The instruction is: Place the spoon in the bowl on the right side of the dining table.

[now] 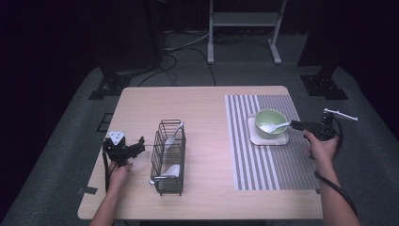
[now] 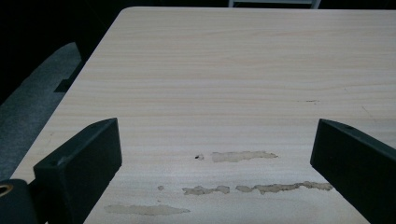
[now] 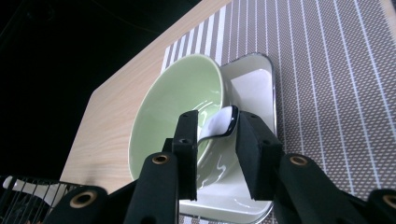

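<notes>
The right gripper (image 3: 215,140) has its jaws slightly spread around the white spoon (image 3: 223,122), whose scoop lies in the green bowl (image 1: 270,122) on the square plate (image 1: 282,139) near the tabletop's right edge. The left gripper (image 1: 139,145) is spread, empty, near the left edge beside the wire rack (image 1: 168,157).

Counter (image 2: 224,70): showing no lettering or numbers; only pale worn patches are marking the wood grain.
Striped mat (image 1: 263,165): carrying no brand or label, only stripes.
Green bowl (image 1: 269,118): bearing no mark that can be read.
White square plate (image 3: 252,84): showing no print.
Wire rack (image 1: 168,157): carrying no tag or sign.
Left gripper (image 2: 219,168): showing no readable marking.
Right gripper (image 3: 217,135): showing no readable marking.
</notes>
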`<state>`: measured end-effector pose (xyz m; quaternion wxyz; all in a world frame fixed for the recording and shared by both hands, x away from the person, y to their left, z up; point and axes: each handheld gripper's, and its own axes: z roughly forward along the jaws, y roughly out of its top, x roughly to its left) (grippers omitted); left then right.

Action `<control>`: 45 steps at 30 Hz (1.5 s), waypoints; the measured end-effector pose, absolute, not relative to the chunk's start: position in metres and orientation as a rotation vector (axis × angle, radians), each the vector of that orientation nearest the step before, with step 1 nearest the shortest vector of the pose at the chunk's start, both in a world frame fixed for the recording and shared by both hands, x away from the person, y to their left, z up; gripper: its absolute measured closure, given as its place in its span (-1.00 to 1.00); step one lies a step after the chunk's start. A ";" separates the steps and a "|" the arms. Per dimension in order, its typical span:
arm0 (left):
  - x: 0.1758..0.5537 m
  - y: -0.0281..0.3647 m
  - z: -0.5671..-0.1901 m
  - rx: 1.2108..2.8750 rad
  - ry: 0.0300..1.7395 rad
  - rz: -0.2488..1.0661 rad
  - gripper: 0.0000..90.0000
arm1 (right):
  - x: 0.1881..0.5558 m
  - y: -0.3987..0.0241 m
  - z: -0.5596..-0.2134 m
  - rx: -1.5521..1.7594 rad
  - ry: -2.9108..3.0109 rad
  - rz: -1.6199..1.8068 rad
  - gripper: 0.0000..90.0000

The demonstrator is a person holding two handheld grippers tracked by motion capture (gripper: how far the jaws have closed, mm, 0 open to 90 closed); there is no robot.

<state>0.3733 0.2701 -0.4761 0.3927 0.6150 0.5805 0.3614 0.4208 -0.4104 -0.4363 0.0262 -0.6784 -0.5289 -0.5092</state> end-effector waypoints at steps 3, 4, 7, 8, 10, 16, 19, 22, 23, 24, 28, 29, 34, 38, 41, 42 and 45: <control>0.373 0.270 -0.476 1.562 1.473 0.917 -0.98 | 0.418 -0.409 -0.438 -2.087 -1.640 -1.570 0.52; 0.373 0.270 -0.476 1.564 1.472 0.917 -0.98 | 0.417 -0.408 -0.438 -2.083 -1.641 -1.568 0.51; 0.373 0.269 -0.476 1.569 1.470 0.916 -0.98 | 0.415 -0.407 -0.440 -2.075 -1.646 -1.567 0.51; 0.373 0.269 -0.476 1.569 1.470 0.916 -0.98 | 0.414 -0.407 -0.440 -2.070 -1.643 -1.568 0.50; 0.373 0.270 -0.476 1.564 1.473 0.913 -0.98 | 0.412 -0.406 -0.441 -2.062 -1.648 -1.570 0.49; 0.373 0.269 -0.476 1.567 1.473 0.915 -0.98 | 0.408 -0.404 -0.445 -2.040 -1.668 -1.563 0.47; 0.373 0.270 -0.476 1.565 1.475 0.913 -0.98 | 0.405 -0.402 -0.447 -2.037 -1.674 -1.554 0.44; 0.373 0.270 -0.476 1.565 1.475 0.913 -0.98 | 0.401 -0.401 -0.448 -2.030 -1.691 -1.545 0.42; 0.373 0.270 -0.476 1.565 1.475 0.914 -0.98 | 0.401 -0.401 -0.448 -2.026 -1.695 -1.548 0.41; 0.373 0.270 -0.476 1.565 1.475 0.913 -0.98 | 0.399 -0.401 -0.448 -2.020 -1.695 -1.548 0.40; 0.373 0.270 -0.476 1.566 1.474 0.914 -0.98 | 0.394 -0.400 -0.447 -2.011 -1.725 -1.544 0.38; 0.373 0.269 -0.476 1.566 1.473 0.915 -0.98 | 0.393 -0.400 -0.447 -2.009 -1.726 -1.543 0.38; 0.373 0.269 -0.476 1.566 1.475 0.915 -0.98 | 0.387 -0.397 -0.447 -1.987 -1.738 -1.543 0.33; 0.373 0.270 -0.476 1.564 1.476 0.915 -0.98 | 0.383 -0.394 -0.448 -1.968 -1.753 -1.544 0.31; 0.373 0.270 -0.476 1.564 1.477 0.913 -0.98 | 0.380 -0.392 -0.449 -1.957 -1.772 -1.537 0.28; 0.373 0.270 -0.476 1.565 1.477 0.913 -0.98 | 0.379 -0.390 -0.449 -1.954 -1.774 -1.534 0.26; 0.373 0.270 -0.476 1.565 1.476 0.915 -0.98 | 0.376 -0.388 -0.450 -1.942 -1.794 -1.526 0.22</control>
